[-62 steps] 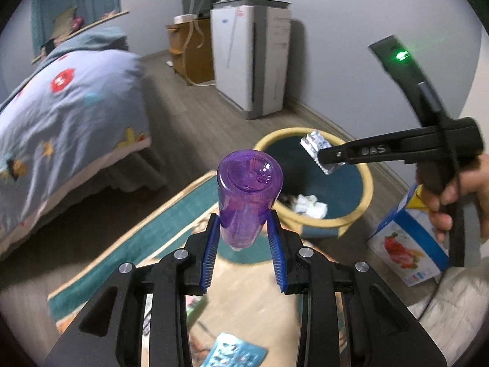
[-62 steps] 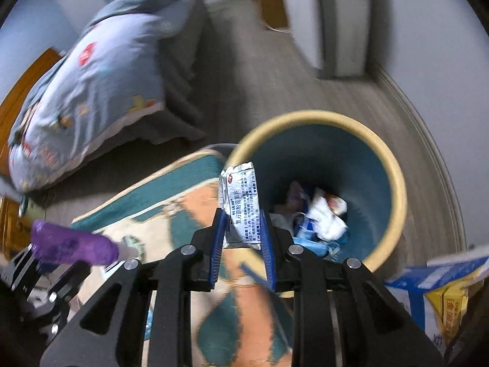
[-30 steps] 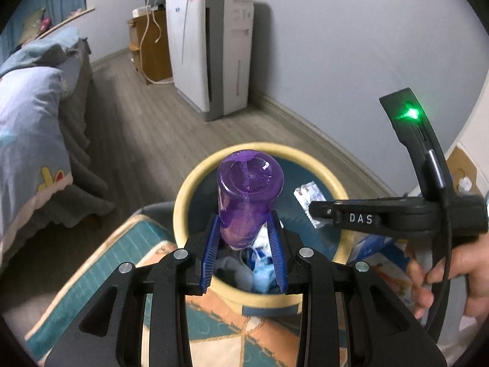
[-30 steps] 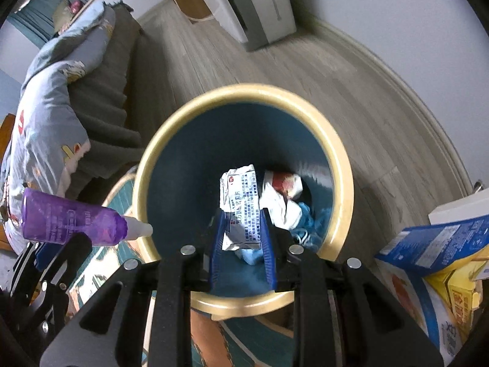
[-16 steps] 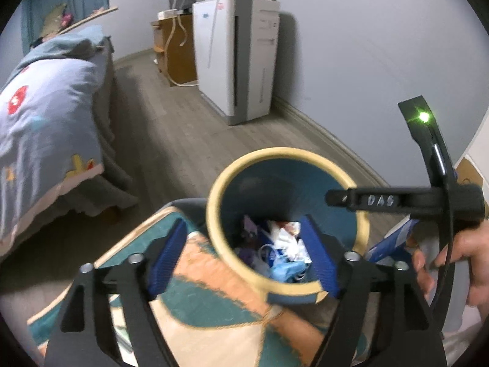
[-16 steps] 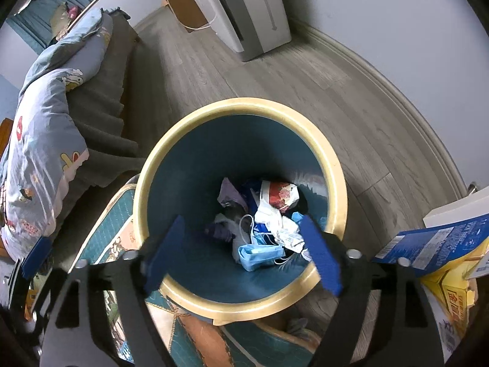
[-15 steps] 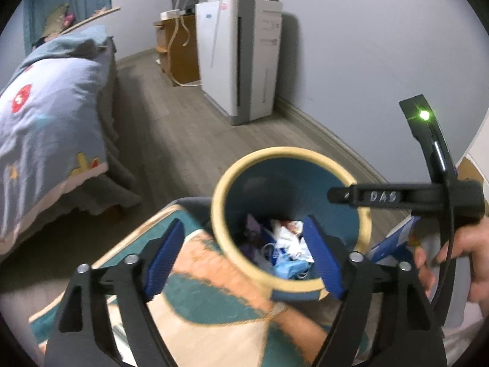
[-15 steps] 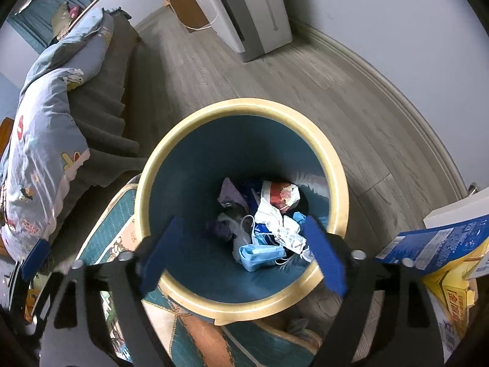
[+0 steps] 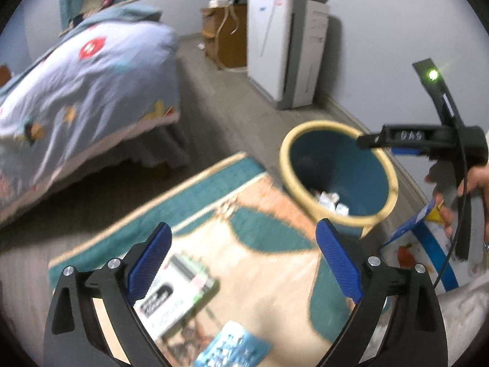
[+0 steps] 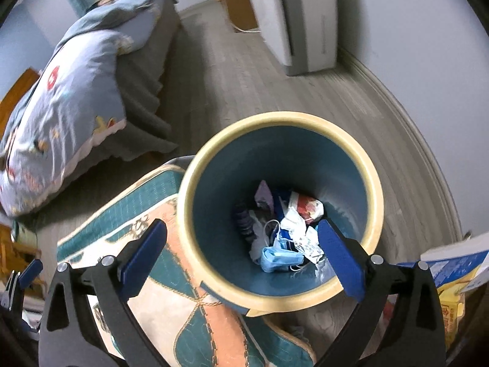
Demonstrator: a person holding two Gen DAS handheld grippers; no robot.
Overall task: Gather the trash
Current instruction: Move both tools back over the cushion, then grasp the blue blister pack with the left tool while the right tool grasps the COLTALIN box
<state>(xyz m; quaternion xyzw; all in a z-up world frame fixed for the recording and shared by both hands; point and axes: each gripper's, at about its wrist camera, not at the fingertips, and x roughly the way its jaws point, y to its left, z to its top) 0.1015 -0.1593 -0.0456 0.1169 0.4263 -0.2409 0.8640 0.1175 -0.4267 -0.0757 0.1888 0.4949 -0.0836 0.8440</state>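
My right gripper (image 10: 241, 226) hangs over the round blue bin with a cream rim (image 10: 189, 214). Its jaws are opening and nothing is between them. Down in the bin lie the purple bottle (image 10: 243, 220), a printed foil packet (image 10: 308, 246), a blue face mask (image 10: 278, 258) and crumpled paper. My left gripper (image 9: 243, 227) is over the patterned rug (image 9: 259, 263), left of the bin (image 9: 285, 165). Its jaws are opening too and hold nothing. On the rug below it lie a white and black box (image 9: 174, 290) and a light blue wrapper (image 9: 232, 348).
A blue and yellow carton (image 9: 415, 253) stands right of the bin, by the hand (image 9: 476, 180) that holds the right gripper (image 9: 363, 140). A bed with a blue quilt (image 9: 85, 85) fills the left. A white appliance (image 9: 287, 46) and a wooden cabinet (image 9: 226, 33) stand against the far wall.
Both grippers opened: the purple bottle left my left one and the foil packet my right one, and both now lie in the bin. My left gripper swung away over the rug.
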